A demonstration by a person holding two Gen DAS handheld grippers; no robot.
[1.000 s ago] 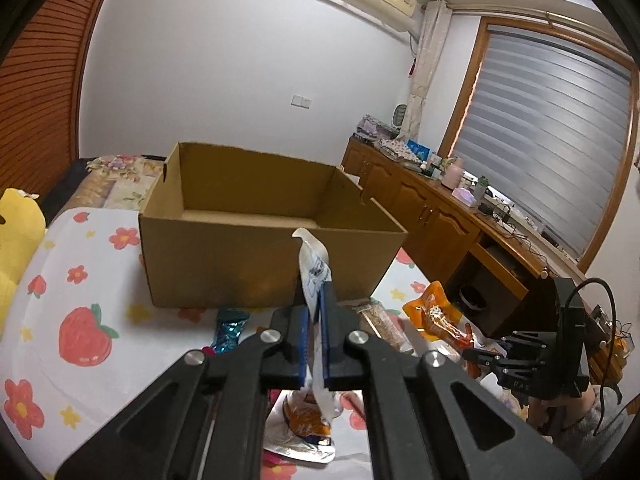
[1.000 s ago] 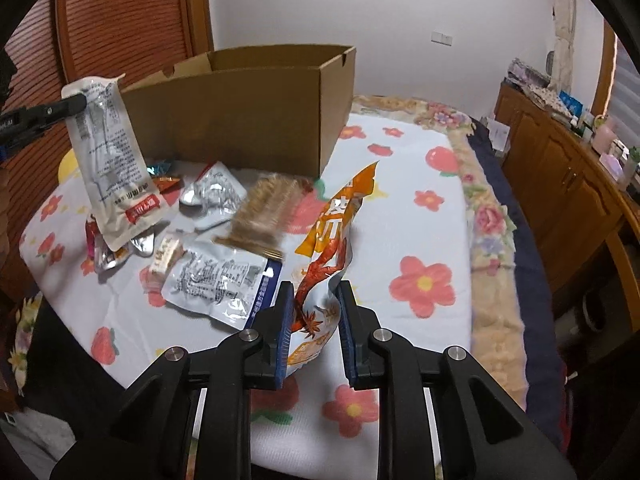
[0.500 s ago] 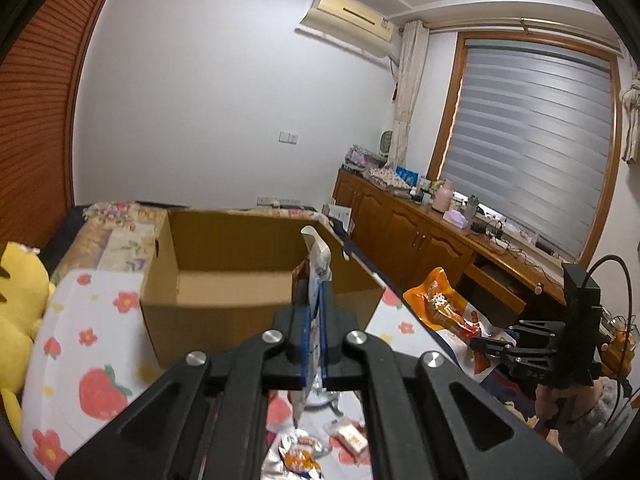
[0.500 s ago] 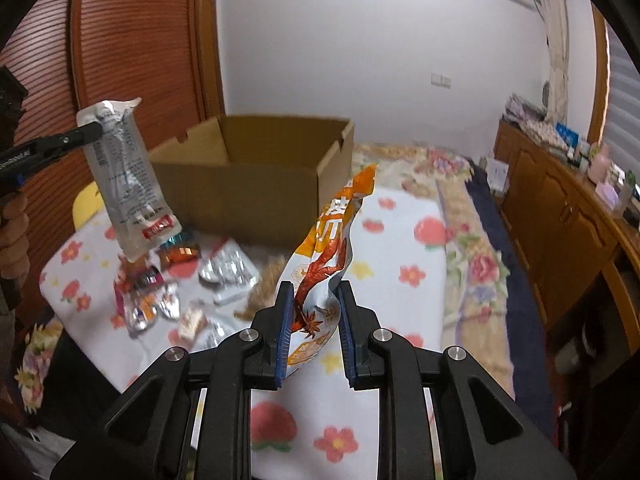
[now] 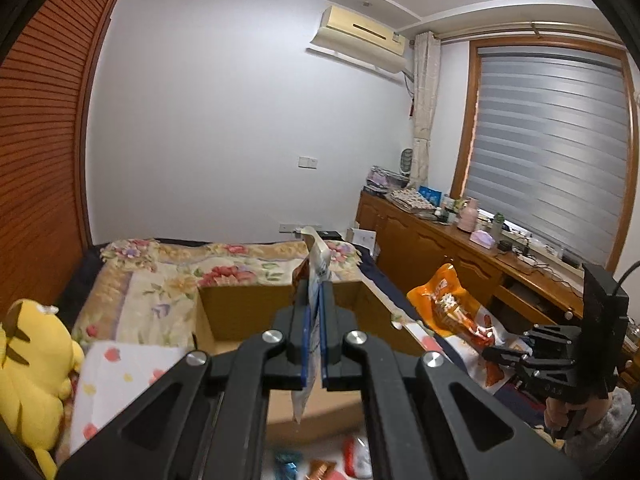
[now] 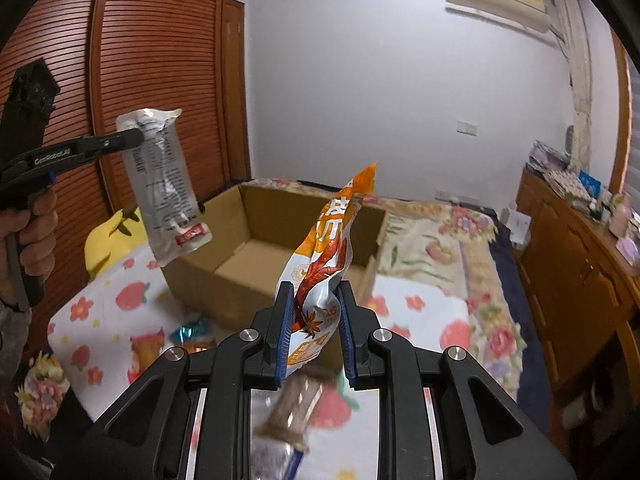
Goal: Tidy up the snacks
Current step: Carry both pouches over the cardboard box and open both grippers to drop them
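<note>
My left gripper (image 5: 315,320) is shut on a clear silvery snack pouch (image 5: 316,264), seen edge-on, held high in front of the open cardboard box (image 5: 244,312). In the right wrist view that pouch (image 6: 166,184) hangs from the left gripper (image 6: 132,138) above the box's left corner. My right gripper (image 6: 314,320) is shut on an orange snack packet (image 6: 332,240), upright, in front of the box (image 6: 256,264). The packet (image 5: 452,304) and right gripper (image 5: 520,356) also show in the left wrist view, right of the box.
Loose snacks lie on the strawberry-print cloth (image 6: 120,312) below the grippers, blurred. A yellow plush toy (image 5: 28,356) sits left of the box. A wooden sideboard (image 5: 460,248) runs along the right wall. A slatted wardrobe (image 6: 160,80) stands behind.
Both grippers have risen with their packets and moved toward the box. The box now sits lower in both views and its inside shows.
</note>
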